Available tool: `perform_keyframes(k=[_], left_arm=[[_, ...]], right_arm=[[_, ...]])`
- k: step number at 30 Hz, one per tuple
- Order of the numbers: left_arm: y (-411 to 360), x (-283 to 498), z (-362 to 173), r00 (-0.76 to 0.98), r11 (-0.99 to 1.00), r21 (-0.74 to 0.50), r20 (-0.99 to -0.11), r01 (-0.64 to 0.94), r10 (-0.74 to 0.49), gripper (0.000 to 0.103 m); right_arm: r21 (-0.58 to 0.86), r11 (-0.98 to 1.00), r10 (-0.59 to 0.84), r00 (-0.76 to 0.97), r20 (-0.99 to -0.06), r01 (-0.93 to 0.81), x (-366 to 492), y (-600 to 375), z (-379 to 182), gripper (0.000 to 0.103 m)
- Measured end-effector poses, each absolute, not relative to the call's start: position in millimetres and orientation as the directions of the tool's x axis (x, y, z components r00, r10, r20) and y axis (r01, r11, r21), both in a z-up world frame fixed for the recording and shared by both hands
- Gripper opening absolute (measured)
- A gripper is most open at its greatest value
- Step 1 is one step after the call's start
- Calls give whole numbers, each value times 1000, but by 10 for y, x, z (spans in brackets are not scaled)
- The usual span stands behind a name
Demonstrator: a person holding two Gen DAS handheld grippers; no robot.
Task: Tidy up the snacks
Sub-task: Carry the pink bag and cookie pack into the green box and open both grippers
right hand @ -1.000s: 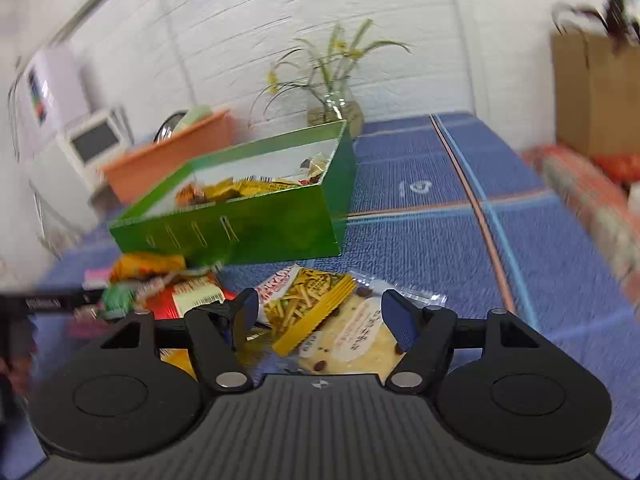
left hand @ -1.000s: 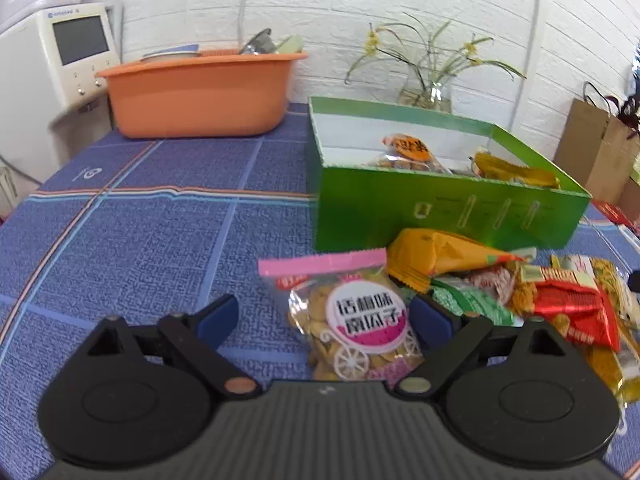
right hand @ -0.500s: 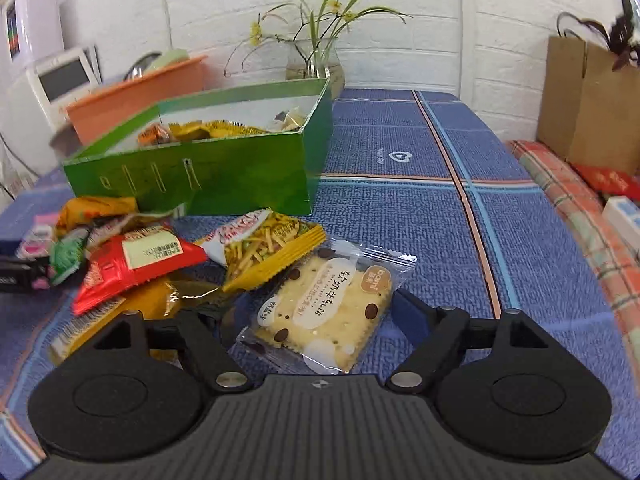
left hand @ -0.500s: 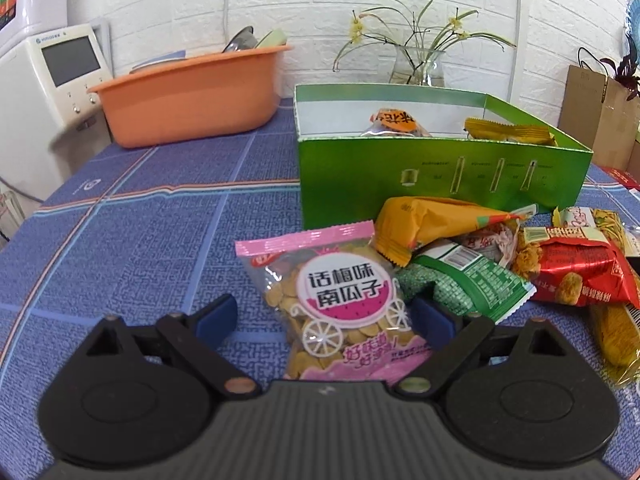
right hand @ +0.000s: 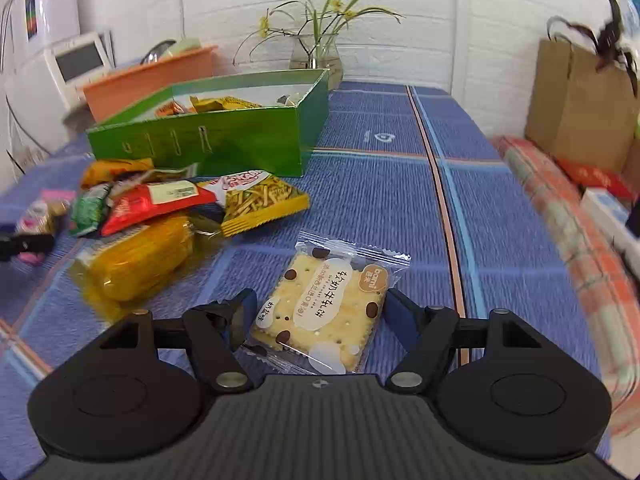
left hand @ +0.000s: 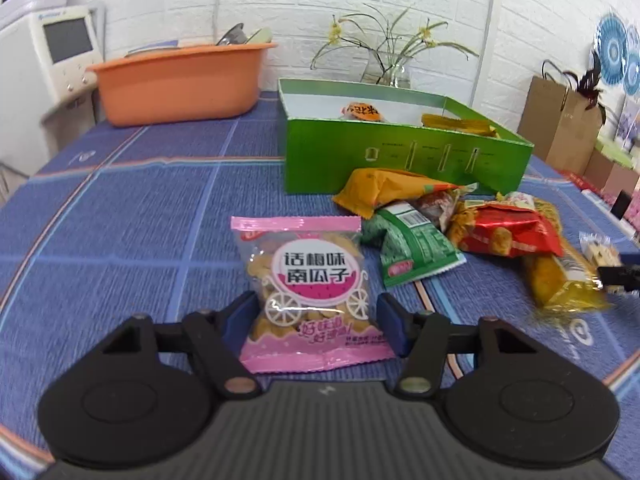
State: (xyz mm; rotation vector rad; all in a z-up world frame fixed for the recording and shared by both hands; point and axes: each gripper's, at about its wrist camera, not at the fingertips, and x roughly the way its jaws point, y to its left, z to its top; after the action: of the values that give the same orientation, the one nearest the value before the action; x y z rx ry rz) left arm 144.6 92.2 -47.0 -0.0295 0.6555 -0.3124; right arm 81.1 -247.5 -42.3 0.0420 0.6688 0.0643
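While both tongs stand apart, the pink packet (left hand: 310, 292) lies between the left gripper (left hand: 316, 316) fingers, the cracker packet (right hand: 328, 304) between the right gripper (right hand: 316, 314) fingers, on the cloth (left hand: 140, 220).

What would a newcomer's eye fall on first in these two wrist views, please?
Probably the pink seed packet lying between the open left gripper fingers, and the clear cracker packet likewise framed by the open right gripper. Behind them, a heap of bright snack bags lies before the green box.
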Motion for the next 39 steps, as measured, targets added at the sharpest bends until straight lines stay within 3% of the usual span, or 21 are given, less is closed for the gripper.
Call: perform_keyframes(k=[6,16,21,25,33,39], left_arm=[[1128,1216,-439,749,943,-245,-577,224,-327,56],[1164,1171,65,844,936,-275,-428,221,-324,56],[906,1617,439,868,925,-258,-346,278,-357,56],[609,2160,637,877,931,-229,-329,284,-349,56],[365,2917,294,839,930,-270,-419,249,-346,55],[400,3037,122,840,927,-279,-413,252,-353,49]], right_arm=[[244,965,214,835,-507,-99,534,-2394,-191,103],[93,920,392,880,-269,-381,656,-1649,143,103],[77,923,385,902,-198,-377,974,-1634,181,103],[148,935,344,926,-155,-322,1217,-1812,235,103],[219,949,267,946,-183,-225,1718,-2190,222,103],[231,956,245,925,-289,-181,2255,-2064,129,103]])
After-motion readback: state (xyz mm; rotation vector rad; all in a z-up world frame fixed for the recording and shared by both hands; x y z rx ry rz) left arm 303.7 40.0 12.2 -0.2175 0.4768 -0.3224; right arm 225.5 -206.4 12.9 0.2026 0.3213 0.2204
